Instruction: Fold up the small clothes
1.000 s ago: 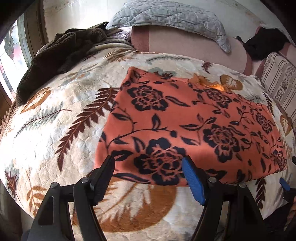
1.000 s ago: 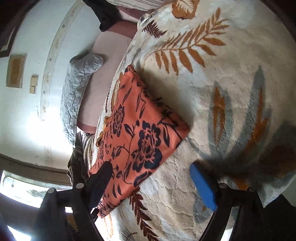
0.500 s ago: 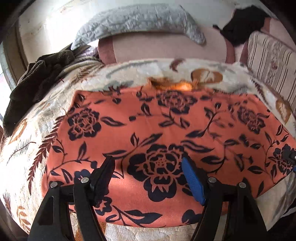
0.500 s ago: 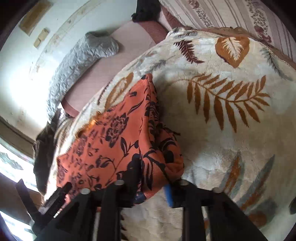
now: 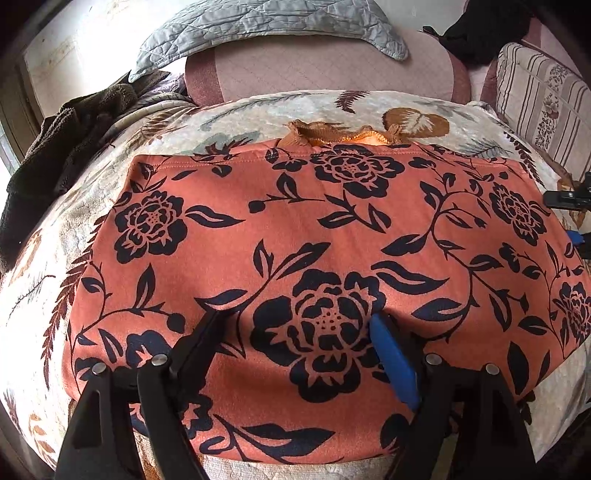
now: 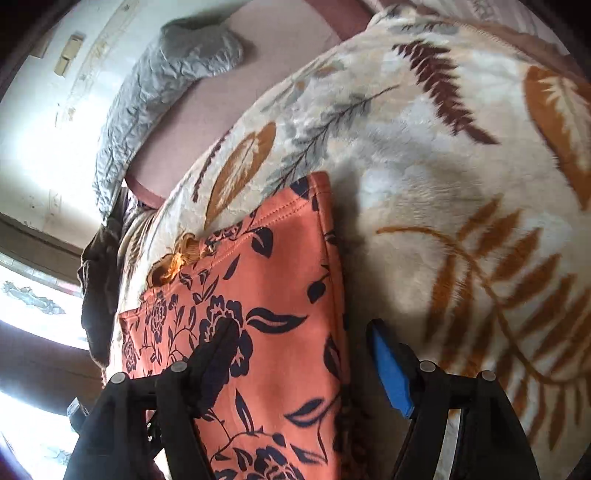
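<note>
An orange garment (image 5: 332,236) with a dark floral print lies flat and folded on the leaf-patterned blanket (image 5: 258,110). An orange knit piece (image 5: 332,134) peeks out at its far edge. My left gripper (image 5: 299,325) is open, its fingers low over the garment's near middle. My right gripper (image 6: 303,332) is open and straddles the garment's (image 6: 266,295) right edge, one finger over the cloth, the blue-padded finger (image 6: 388,365) over the blanket. The right gripper also shows at the right edge of the left wrist view (image 5: 569,214).
A grey quilted pillow (image 5: 266,26) and pink bolster (image 5: 325,70) lie at the back. A dark brown cloth (image 5: 62,140) is heaped at left. A striped cushion (image 5: 543,107) and black item (image 5: 484,33) sit at right.
The left gripper has moved forward over the garment. The right gripper, half a second ago closed on the garment's right edge, has opened and now straddles that edge.
</note>
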The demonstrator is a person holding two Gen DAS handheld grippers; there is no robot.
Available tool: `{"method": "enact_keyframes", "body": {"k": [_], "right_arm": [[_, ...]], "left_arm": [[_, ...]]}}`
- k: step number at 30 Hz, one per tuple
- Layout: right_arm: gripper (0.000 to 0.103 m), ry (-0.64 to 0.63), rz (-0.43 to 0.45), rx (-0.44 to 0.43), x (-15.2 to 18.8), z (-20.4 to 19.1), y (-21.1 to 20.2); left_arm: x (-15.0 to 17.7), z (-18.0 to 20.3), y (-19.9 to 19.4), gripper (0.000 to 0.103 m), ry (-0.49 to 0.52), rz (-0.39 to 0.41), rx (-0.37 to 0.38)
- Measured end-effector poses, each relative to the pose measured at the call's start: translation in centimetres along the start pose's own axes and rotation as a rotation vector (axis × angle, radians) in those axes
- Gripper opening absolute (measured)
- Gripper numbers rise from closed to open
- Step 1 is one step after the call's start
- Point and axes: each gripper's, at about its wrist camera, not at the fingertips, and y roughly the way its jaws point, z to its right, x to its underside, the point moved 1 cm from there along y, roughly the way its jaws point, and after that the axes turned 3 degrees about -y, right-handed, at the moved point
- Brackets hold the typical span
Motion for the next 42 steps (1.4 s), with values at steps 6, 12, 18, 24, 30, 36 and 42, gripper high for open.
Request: {"method": "enact_keyframes", "body": {"k": [6,12,18,24,30,36,42], "right_arm": [[0.017,-0.149,0.009,0.144,-0.4,-3.5,1.0],[0.035,-0.018,0.083,0.228,0.7,-0.6,0.5],[0.075,-0.087,0.279,0.264,4.4,-4.9,-6.4],[0.08,-0.022,0.117,-0.061,11.2,-6.1,-2.4],[0.077,0.031,0.242,-0.083,12.3,-5.0,-2.7],[0.076,0.078,0.192,-0.076,13.7,-3.8,-1.9],[0.082,0.01,0.158,-0.01,14.5,-4.6,-1.5]], "left_arm": [[0.0,-0.4,0.1,0.083,-0.006,0.0,0.022],[0.0,-0.4,0.1,0.084,-0.006,0.006,0.026],[0.0,-0.5,0.2,0.084,-0.006,-0.002,0.028],[-0.5,-1.1,-0.3,0.084,-0.023,-0.028,0.06],[0.9,-7.5,-2.9,0.084,-0.158,0.025,-0.014],[1.7,-9.1,-1.8,0.085,-0.116,-0.049,-0.088],[1.9,-9.5,-2.1,0.085,-0.164,-0.056,-0.097]]}}
